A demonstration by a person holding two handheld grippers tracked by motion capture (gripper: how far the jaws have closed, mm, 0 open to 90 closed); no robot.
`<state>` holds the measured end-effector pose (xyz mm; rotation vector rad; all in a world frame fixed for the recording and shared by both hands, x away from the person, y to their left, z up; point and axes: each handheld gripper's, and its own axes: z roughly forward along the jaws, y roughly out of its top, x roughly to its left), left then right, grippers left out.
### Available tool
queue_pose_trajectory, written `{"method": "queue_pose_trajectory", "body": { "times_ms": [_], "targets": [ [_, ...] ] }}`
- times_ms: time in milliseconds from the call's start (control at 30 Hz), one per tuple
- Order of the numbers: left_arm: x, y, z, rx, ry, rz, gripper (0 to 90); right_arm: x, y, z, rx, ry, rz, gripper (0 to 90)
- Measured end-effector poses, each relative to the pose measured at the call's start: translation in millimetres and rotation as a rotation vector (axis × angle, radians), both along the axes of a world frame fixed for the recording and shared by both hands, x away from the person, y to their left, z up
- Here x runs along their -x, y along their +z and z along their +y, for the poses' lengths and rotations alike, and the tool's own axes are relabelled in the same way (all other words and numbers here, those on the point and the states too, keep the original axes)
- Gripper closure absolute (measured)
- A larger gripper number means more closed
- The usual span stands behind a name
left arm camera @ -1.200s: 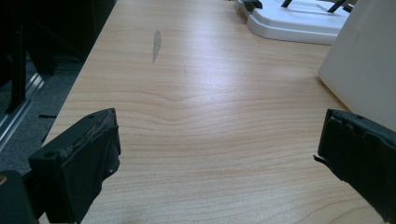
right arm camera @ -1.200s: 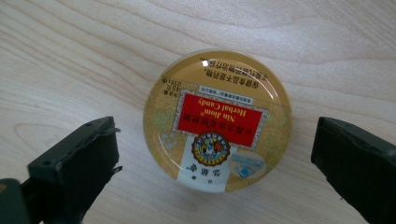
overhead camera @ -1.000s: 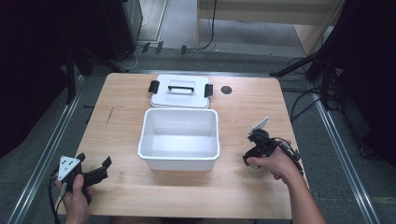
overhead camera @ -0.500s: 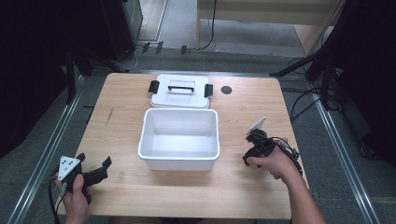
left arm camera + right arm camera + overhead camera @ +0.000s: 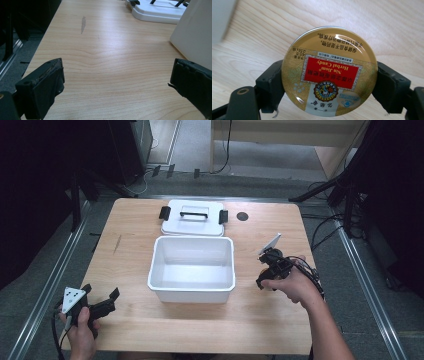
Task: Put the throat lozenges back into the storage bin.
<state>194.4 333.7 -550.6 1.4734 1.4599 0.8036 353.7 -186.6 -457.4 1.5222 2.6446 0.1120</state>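
A round gold candy tin [image 5: 329, 75] with a red label sits clamped by its rim between the two black jaws of my right gripper [image 5: 328, 83], held just above the wood. Those jaws have just been closing, with the tin between them. In the high view my right gripper [image 5: 265, 281] hangs low over the table, to the right of a white open box [image 5: 191, 295]. My left gripper [image 5: 100, 292] stays at the table's front left corner, open, with only bare wood between its jaws [image 5: 116, 82].
The box's white lid [image 5: 192, 224], with a black handle and black clips, lies flat behind the box. A small dark round spot [image 5: 243, 216] marks the table at the back right. The wooden table [image 5: 130, 255] ends in dark floor and metal rails on both sides.
My right gripper has risen a little with the tin in it. The left gripper has kept still.
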Motion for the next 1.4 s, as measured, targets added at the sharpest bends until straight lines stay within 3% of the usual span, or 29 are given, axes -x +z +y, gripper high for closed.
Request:
{"method": "queue_pose_trajectory", "body": {
  "times_ms": [500, 800, 1400],
  "targets": [
    [-0.2, 0.0, -0.1, 0.002, -0.001, -0.001, 0.0, -8.7, 40.9, 23.1, -0.033, 0.097, -0.021, 20.6],
    [-0.4, 0.0, 0.0, 0.002, 0.000, -0.001, 0.0, -10.3, 64.9, 41.3, -0.038, 0.125, -0.027, 20.6],
    [-0.8, 0.0, 0.2, 0.007, 0.001, -0.002, 0.0, -10.0, 86.1, 87.2, -0.030, 0.214, -0.049, 20.6]
  ]
}}
